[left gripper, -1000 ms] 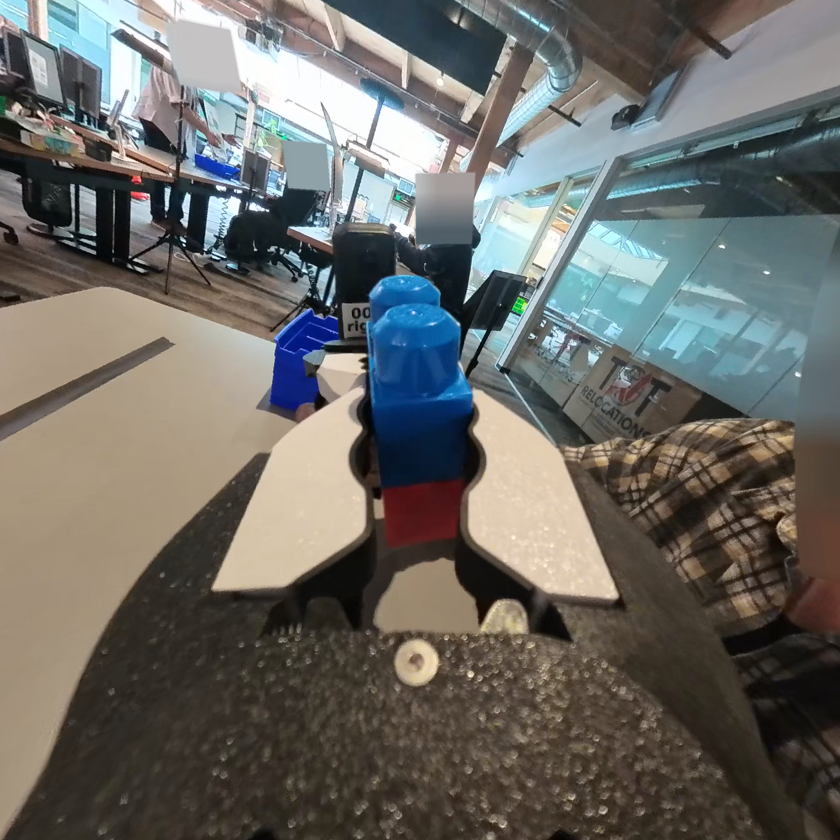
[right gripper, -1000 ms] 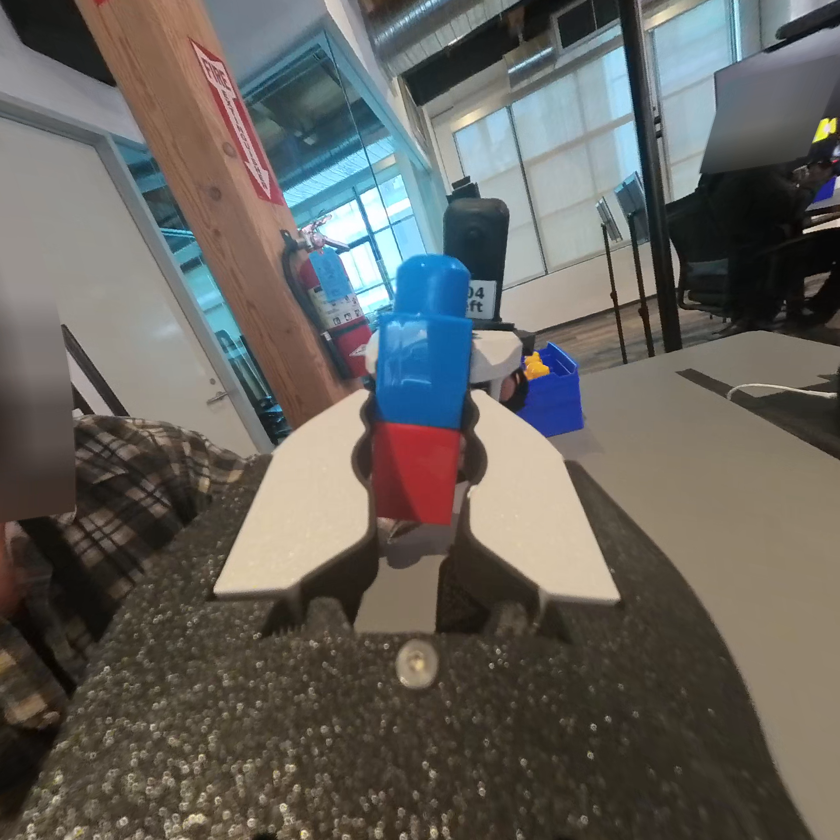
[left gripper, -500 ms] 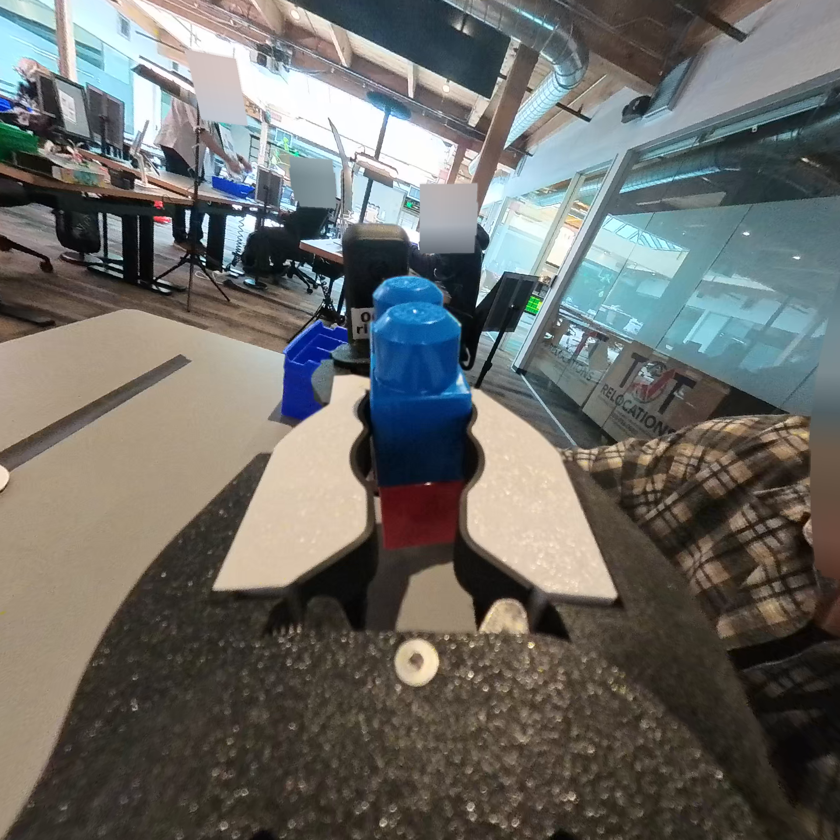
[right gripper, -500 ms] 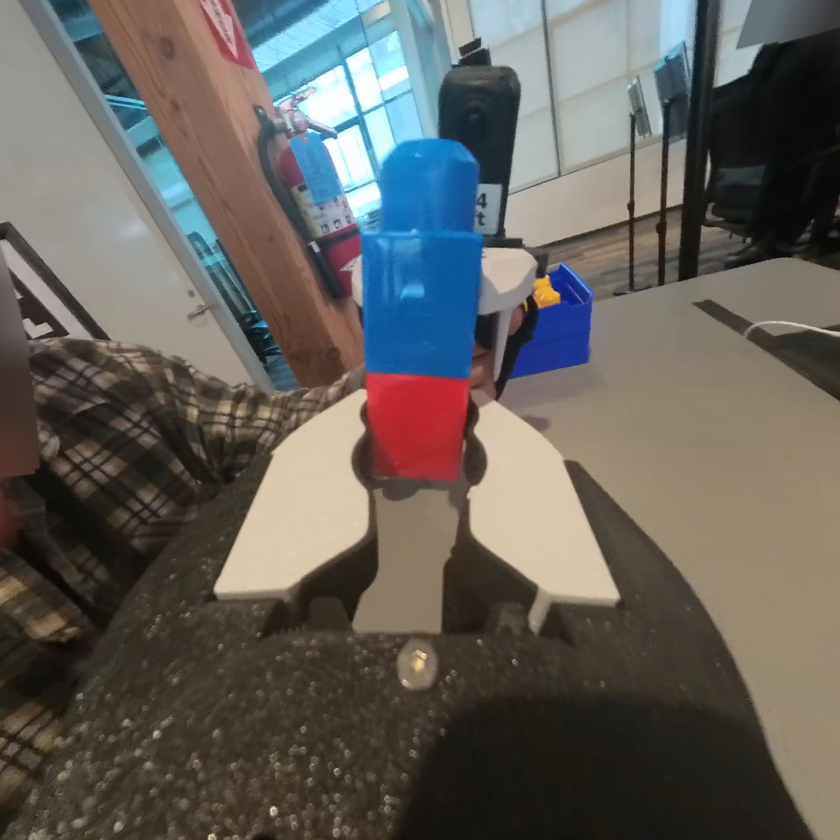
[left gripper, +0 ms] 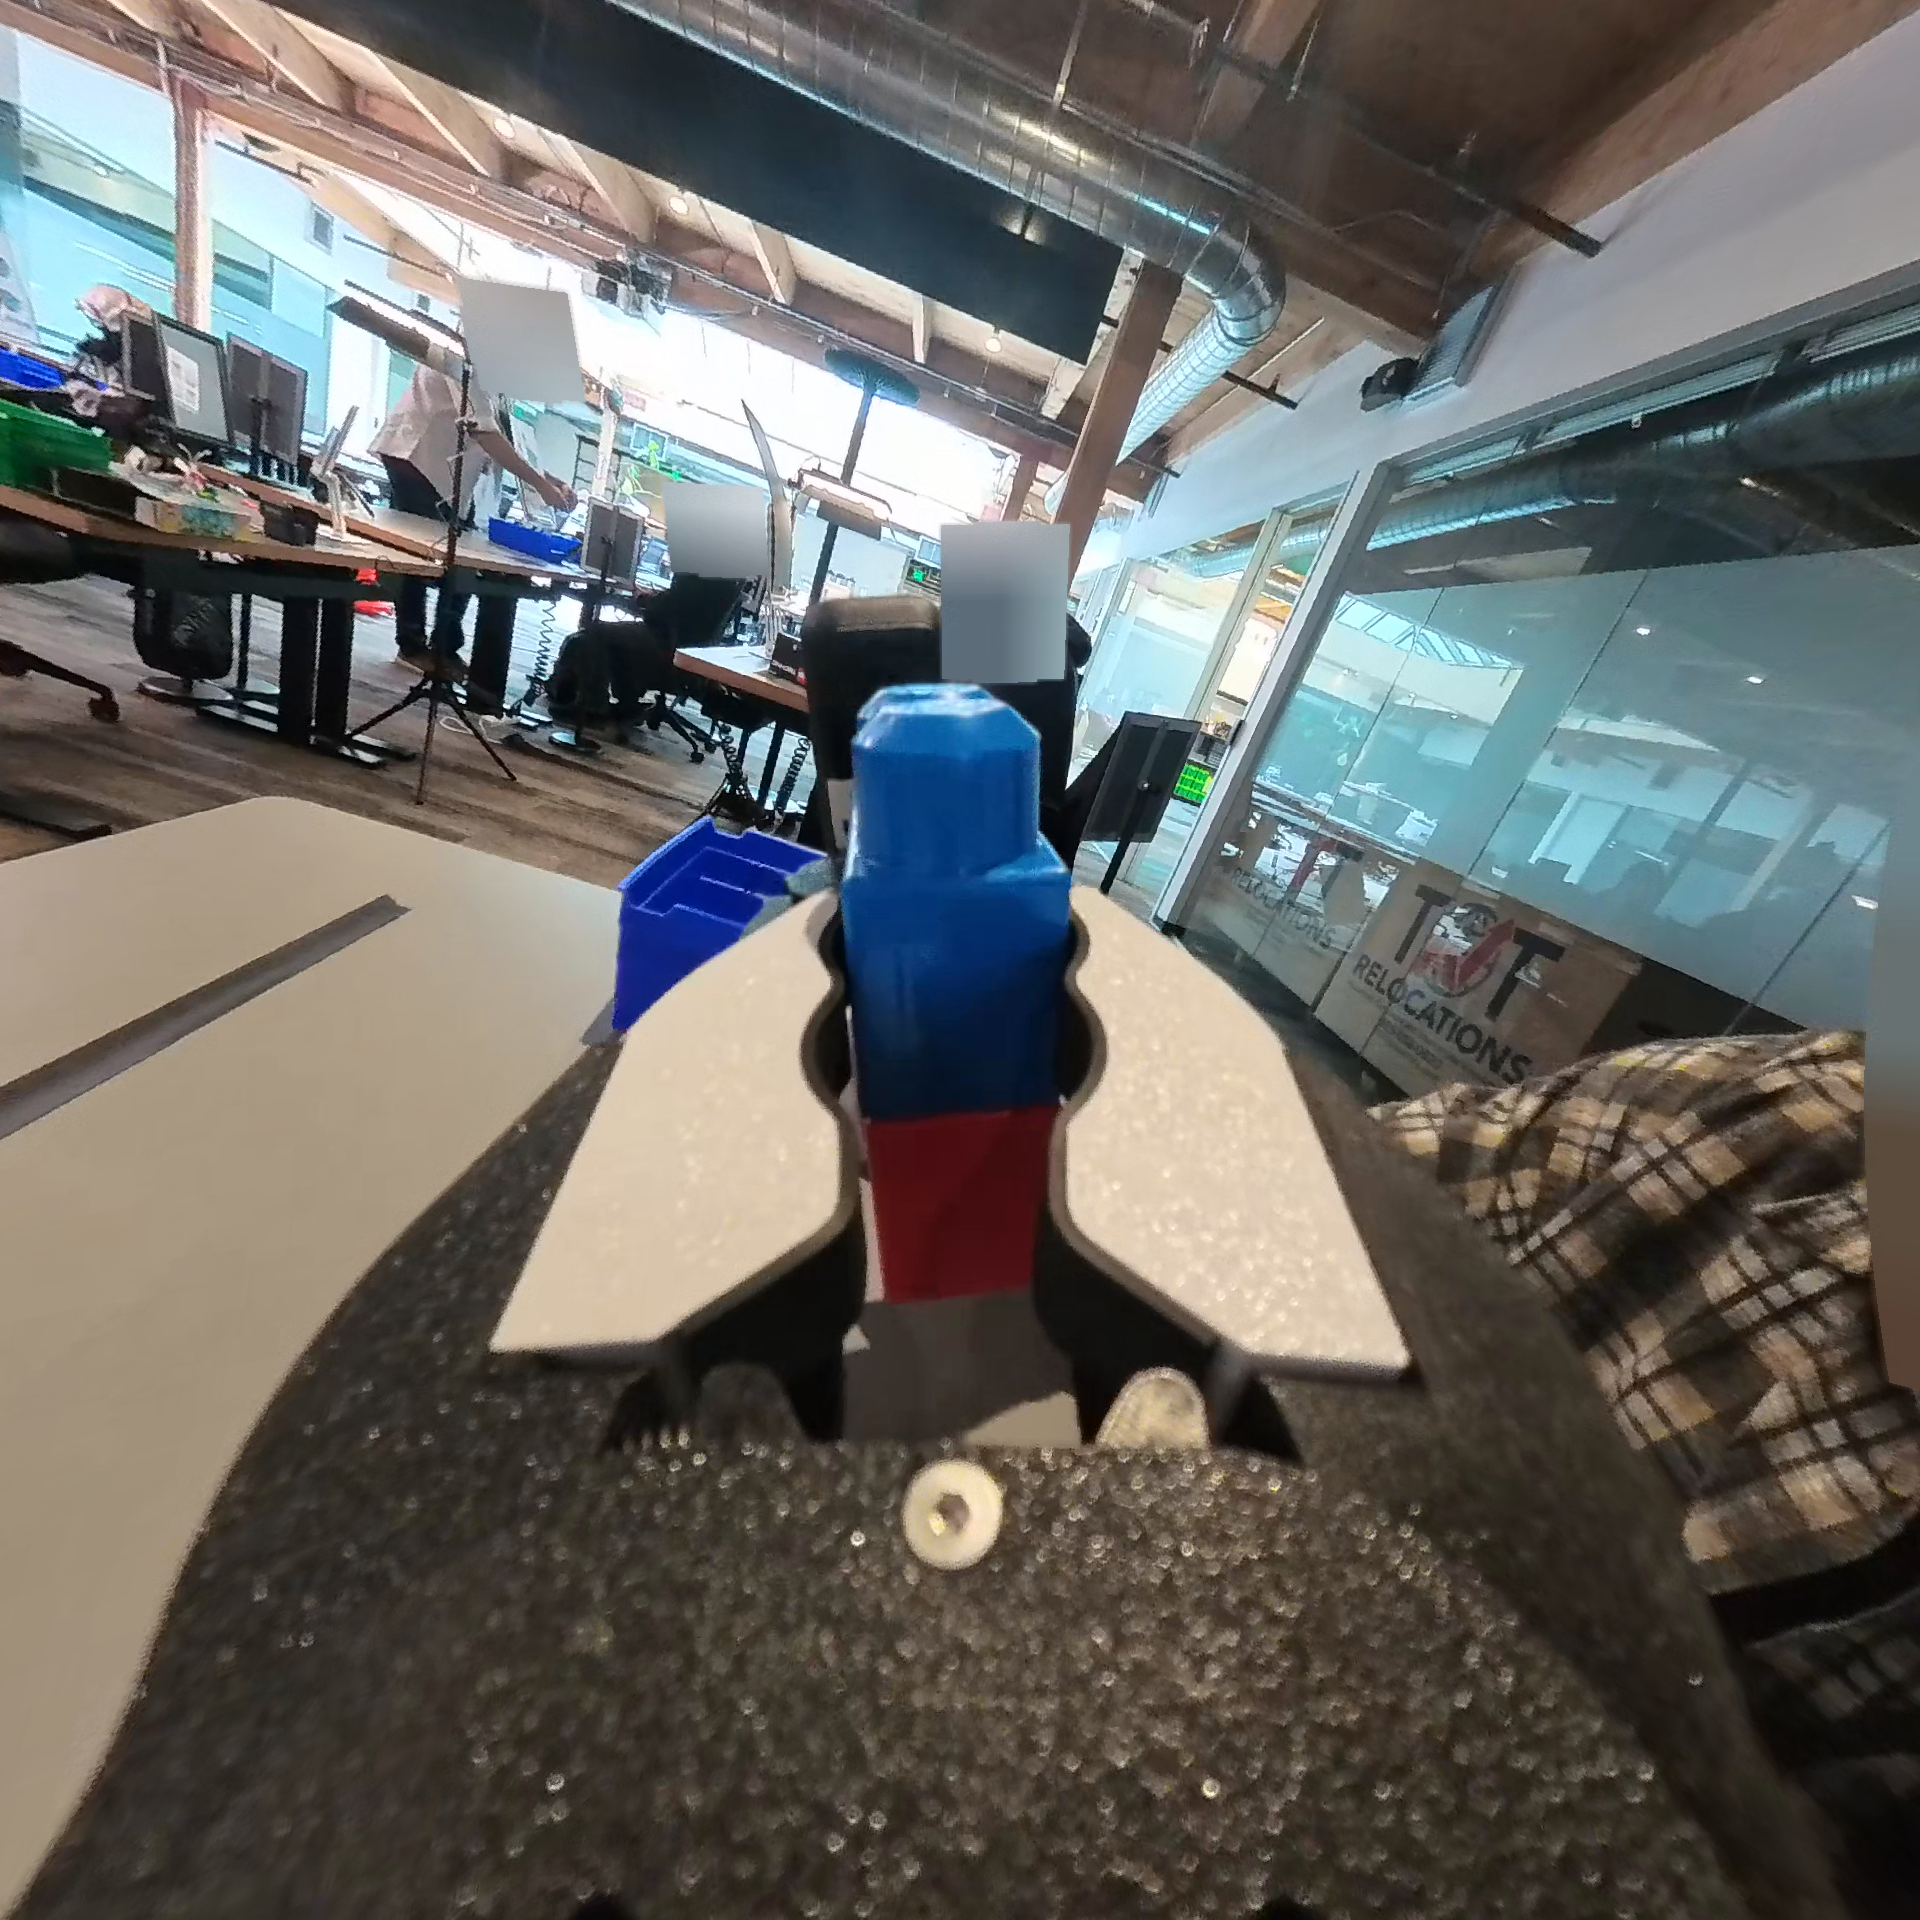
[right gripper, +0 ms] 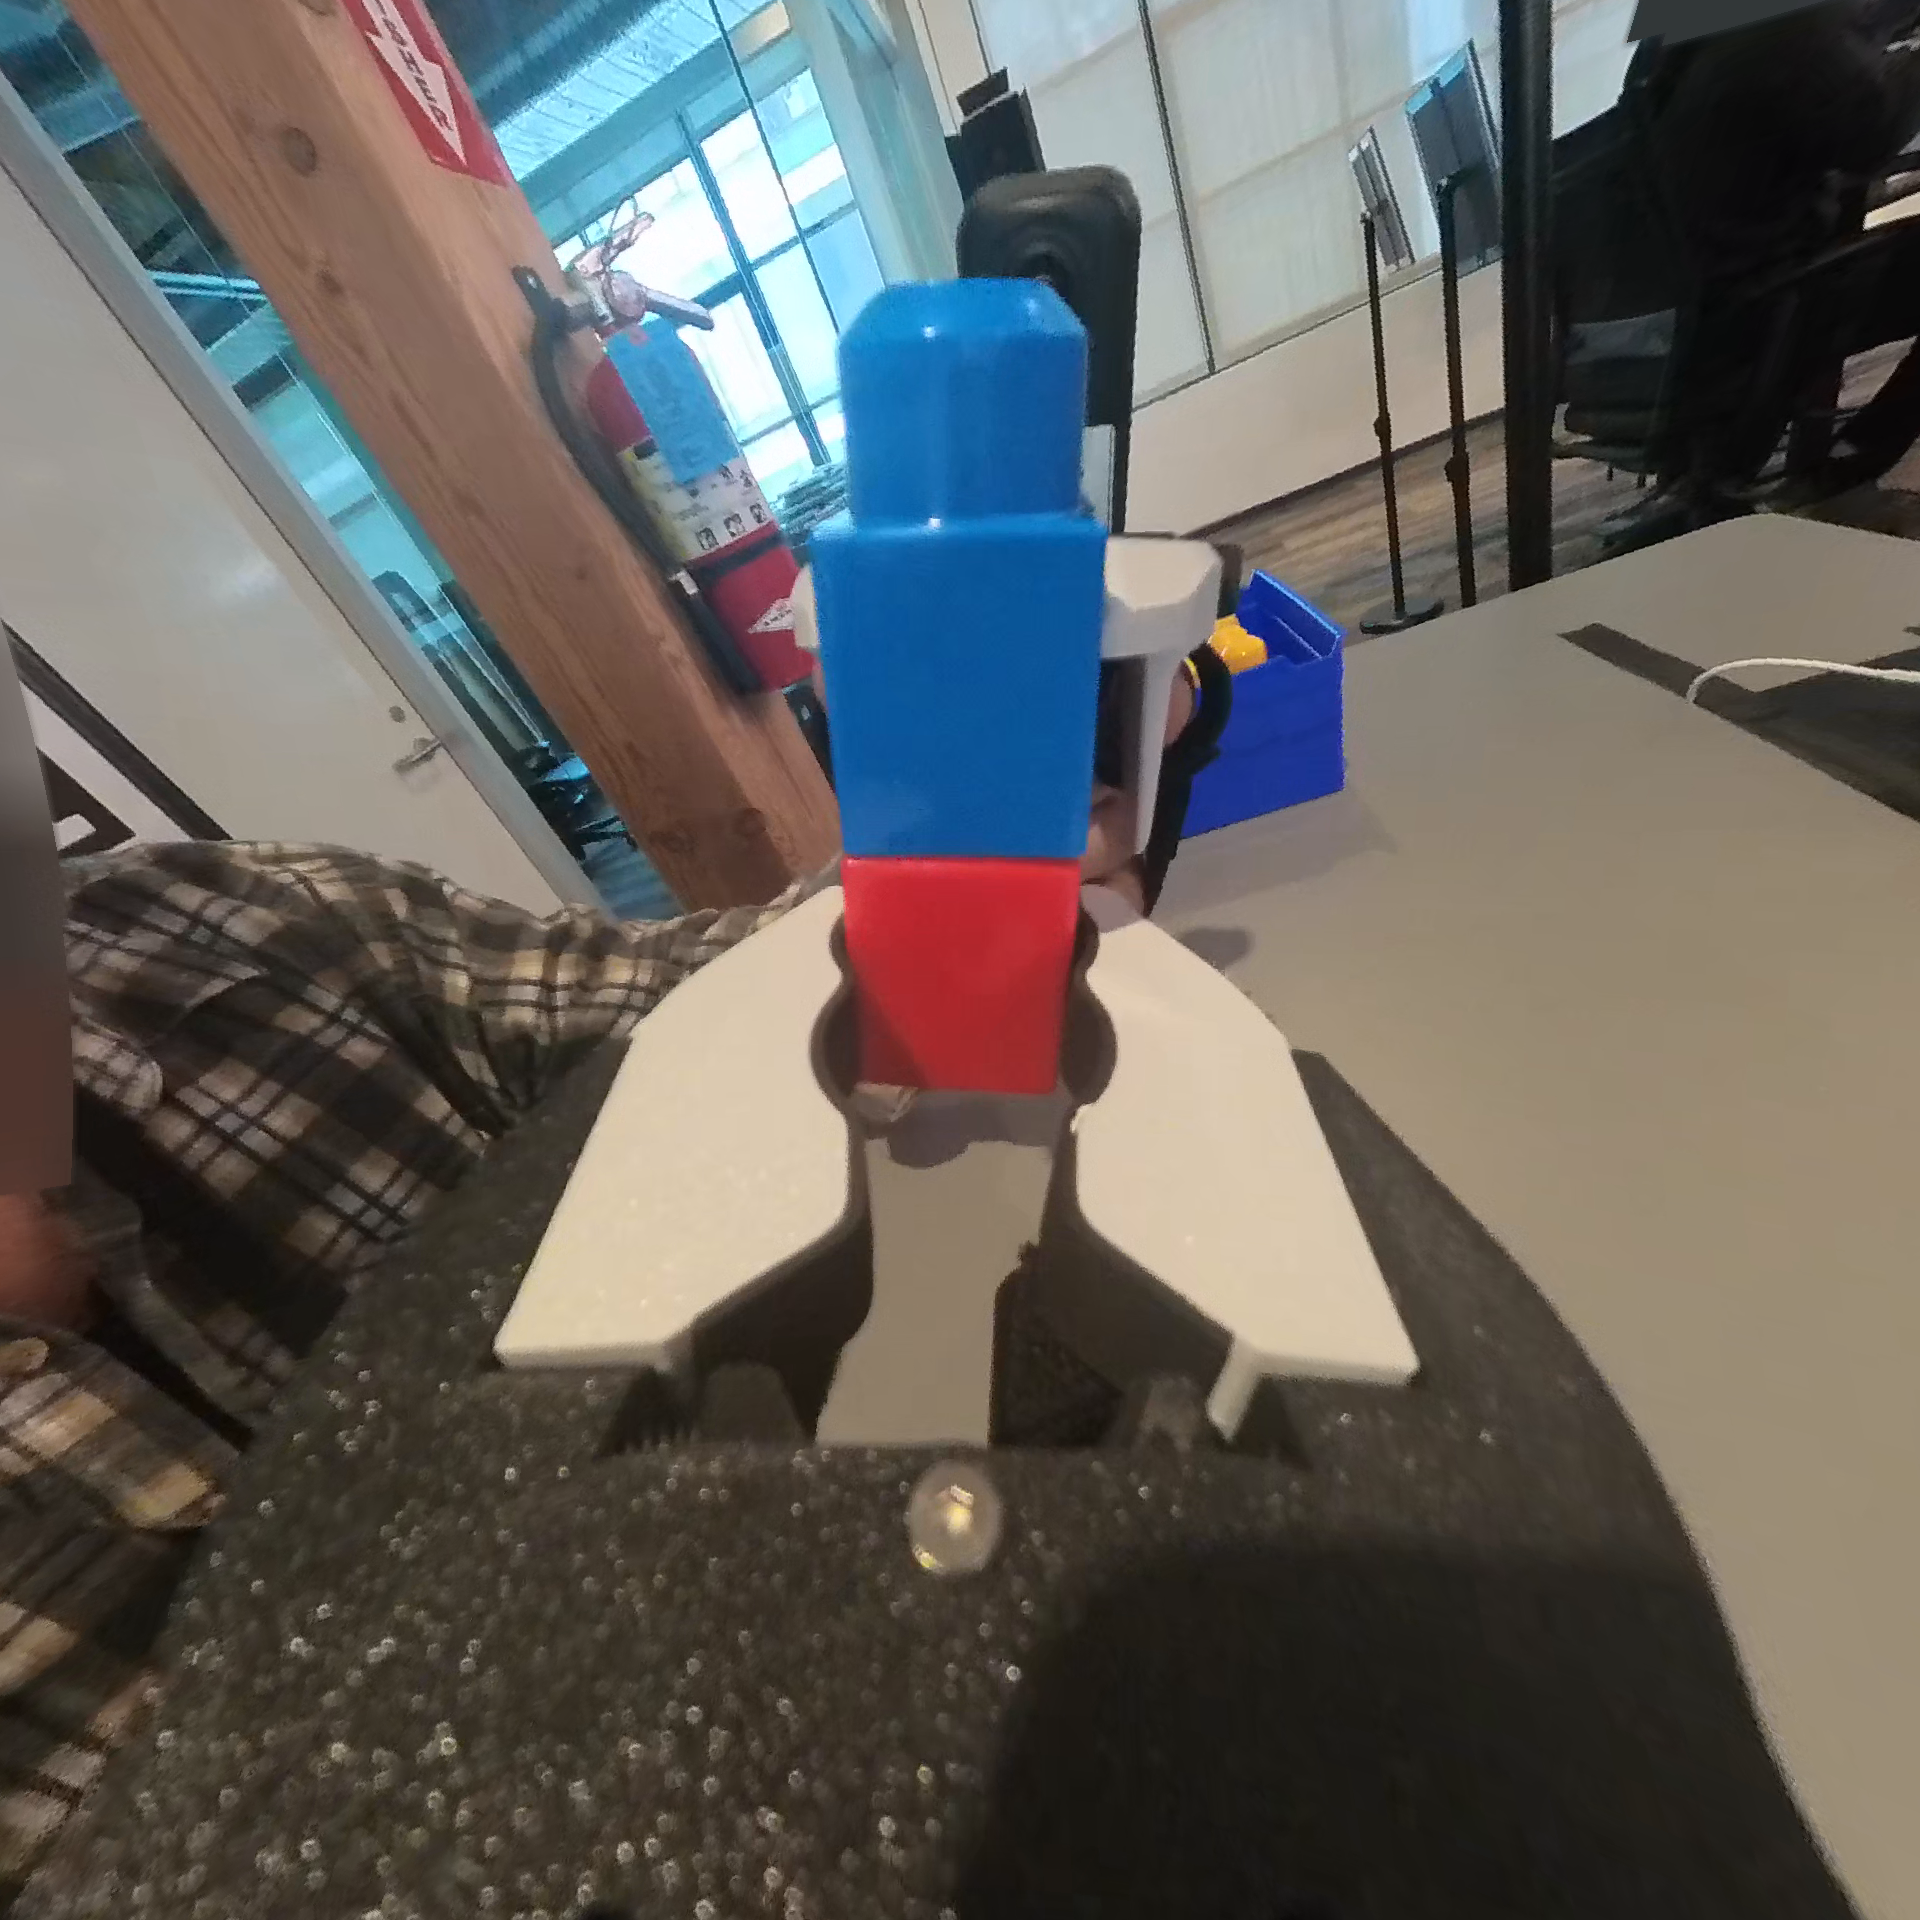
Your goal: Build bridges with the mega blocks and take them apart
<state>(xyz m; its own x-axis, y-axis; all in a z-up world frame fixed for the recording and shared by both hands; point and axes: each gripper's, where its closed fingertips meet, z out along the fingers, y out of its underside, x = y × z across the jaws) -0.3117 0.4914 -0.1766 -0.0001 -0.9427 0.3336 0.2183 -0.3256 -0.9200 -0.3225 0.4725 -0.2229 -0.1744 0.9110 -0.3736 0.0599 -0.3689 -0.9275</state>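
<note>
A blue mega block (left gripper: 951, 966) sits stacked on a red mega block (left gripper: 951, 1205), and both grippers hold this stack above the table from opposite sides. My left gripper (left gripper: 951, 935) is shut on the blue block, with the red one lower between its fingers. My right gripper (right gripper: 961, 935) is shut on the red block (right gripper: 956, 987). The blue block (right gripper: 956, 707) stands above its fingertips. The left gripper's white fingers (right gripper: 1153, 603) show behind the blue block in the right wrist view.
A blue bin (left gripper: 707, 914) stands at the far table edge. In the right wrist view the bin (right gripper: 1278, 717) holds a yellow block (right gripper: 1242, 644). The grey table (right gripper: 1558, 883) spreads beneath. A person's plaid sleeve (left gripper: 1610, 1247) lies close beside the grippers. My hands' fingertips stand some 5 centimetres from each other.
In the right wrist view the stack has slid outward: the right fingers held both blocks before and now grip only the red one. The left gripper's hold is unchanged.
</note>
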